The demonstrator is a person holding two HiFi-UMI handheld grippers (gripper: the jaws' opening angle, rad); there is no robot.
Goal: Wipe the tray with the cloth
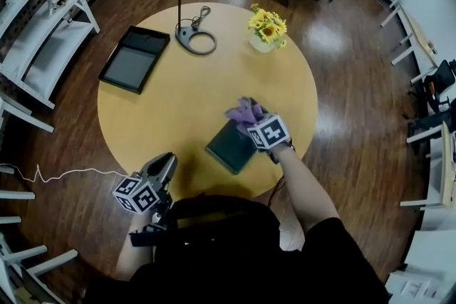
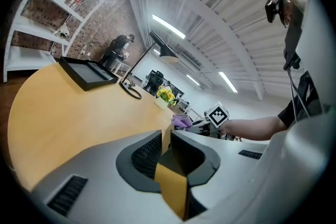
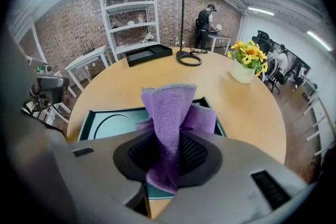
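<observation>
As the right hand-held gripper (image 3: 167,157) clamps the cloth (image 3: 169,107) over the tray (image 3: 102,124), it should press flat and sweep evenly; the left hand-held gripper (image 2: 167,149) is closed, empty.

The round yellow wooden table (image 1: 192,96) carries a dark green rectangular tray (image 1: 229,147) near its front edge. Farther back stand a flat black tray (image 1: 134,59) (on the left), a black lamp base (image 1: 196,39) and a white pot of yellow flowers (image 1: 265,30).
</observation>
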